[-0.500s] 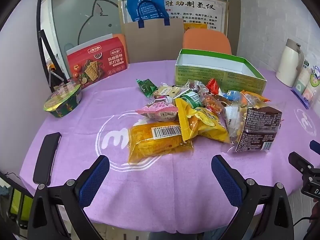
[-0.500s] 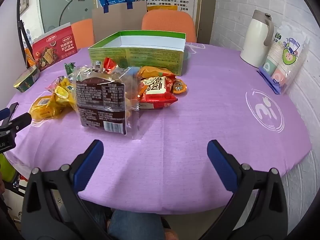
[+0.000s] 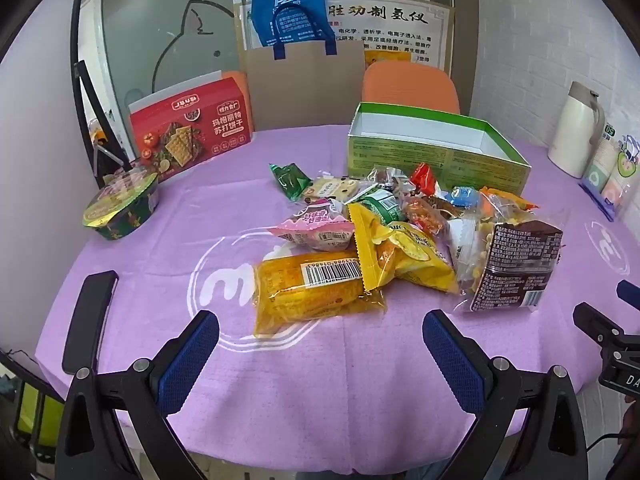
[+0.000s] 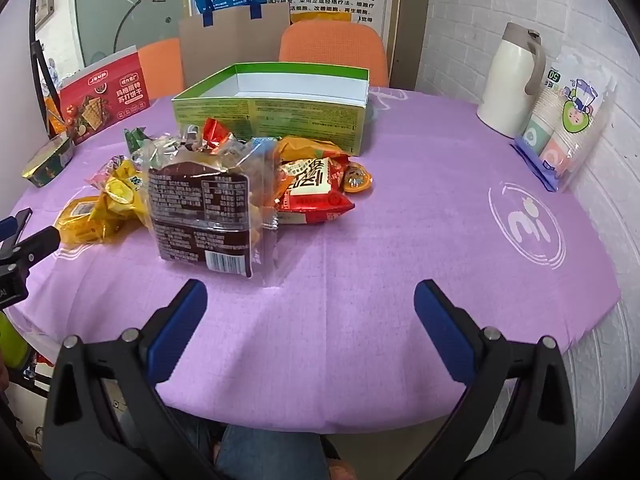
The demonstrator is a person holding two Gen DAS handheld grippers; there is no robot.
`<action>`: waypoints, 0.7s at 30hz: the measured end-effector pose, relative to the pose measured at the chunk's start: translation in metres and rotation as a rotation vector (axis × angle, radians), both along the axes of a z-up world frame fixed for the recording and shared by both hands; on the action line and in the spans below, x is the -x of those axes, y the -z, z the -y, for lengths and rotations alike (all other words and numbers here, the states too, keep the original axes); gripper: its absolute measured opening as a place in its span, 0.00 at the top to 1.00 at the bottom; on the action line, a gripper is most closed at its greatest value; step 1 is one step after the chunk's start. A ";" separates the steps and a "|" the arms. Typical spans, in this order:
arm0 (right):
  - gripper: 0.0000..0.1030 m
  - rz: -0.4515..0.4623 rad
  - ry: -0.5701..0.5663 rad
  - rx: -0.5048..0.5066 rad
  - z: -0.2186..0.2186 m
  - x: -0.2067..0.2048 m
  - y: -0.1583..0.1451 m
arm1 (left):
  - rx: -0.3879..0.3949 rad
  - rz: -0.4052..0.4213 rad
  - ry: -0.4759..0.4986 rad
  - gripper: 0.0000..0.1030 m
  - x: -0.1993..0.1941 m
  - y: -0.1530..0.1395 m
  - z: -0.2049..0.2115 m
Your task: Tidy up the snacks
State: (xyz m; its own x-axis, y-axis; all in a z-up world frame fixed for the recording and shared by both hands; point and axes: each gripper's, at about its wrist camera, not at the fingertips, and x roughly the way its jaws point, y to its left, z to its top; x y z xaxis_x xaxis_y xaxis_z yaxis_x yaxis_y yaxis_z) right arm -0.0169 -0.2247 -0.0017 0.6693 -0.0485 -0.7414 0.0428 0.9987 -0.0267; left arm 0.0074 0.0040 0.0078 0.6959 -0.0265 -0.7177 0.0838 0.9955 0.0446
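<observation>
Round table (image 3: 320, 380), covered in a lilac woven cloth with white printed logos; the cloth shows fold creases.

Green cardboard box (image 3: 436, 156), rectangular, lid off, white and empty inside, standing at the far side of the table just behind the snacks.

Red cracker box (image 3: 192, 132), glossy card, propped tilted at the far left. Cream thermal jug (image 4: 512, 80) with a grey handle at the far right, smooth and rounded; a clear plastic sleeve of paper cups (image 4: 572, 128) stands just beside it on its right.

Snack pile (image 3: 400, 232), loose in the middle of the table, packets overlapping. All are crinkled film wrappers. Largest: a clear bag with a dark brown printed label (image 4: 204, 216) at the near right of the pile, propped upright. Next, an orange-yellow flat packet with a barcode (image 3: 316, 288) at the near left, partly under a bright yellow packet (image 3: 404, 256). A red and white packet (image 4: 316, 192) lies on the pile's right. A small green sachet (image 3: 290, 178) sits at the far left edge.

Foil-lidded round tub (image 3: 120, 208), dark patterned wall, well apart at the left.

Left gripper (image 3: 320, 344): blue textured pads spread wide, nothing between them, above bare cloth near the barcode packet. Right gripper (image 4: 310, 312): likewise spread wide and empty, near the brown-label bag.
</observation>
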 end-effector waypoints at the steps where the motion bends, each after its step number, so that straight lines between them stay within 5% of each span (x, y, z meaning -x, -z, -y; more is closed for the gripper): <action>1: 0.00 0.001 -0.002 0.000 -0.001 0.000 0.000 | -0.001 0.002 0.000 0.00 0.001 0.002 0.000; 21: 0.00 -0.012 -0.017 -0.006 -0.007 -0.012 0.005 | -0.018 0.000 0.013 0.00 -0.007 0.004 0.006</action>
State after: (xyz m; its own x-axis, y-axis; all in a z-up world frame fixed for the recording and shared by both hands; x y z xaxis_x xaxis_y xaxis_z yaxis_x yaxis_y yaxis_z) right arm -0.0049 -0.2182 -0.0064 0.6613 -0.0328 -0.7494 0.0254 0.9994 -0.0213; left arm 0.0142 -0.0016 0.0034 0.6954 -0.0228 -0.7182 0.0971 0.9933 0.0625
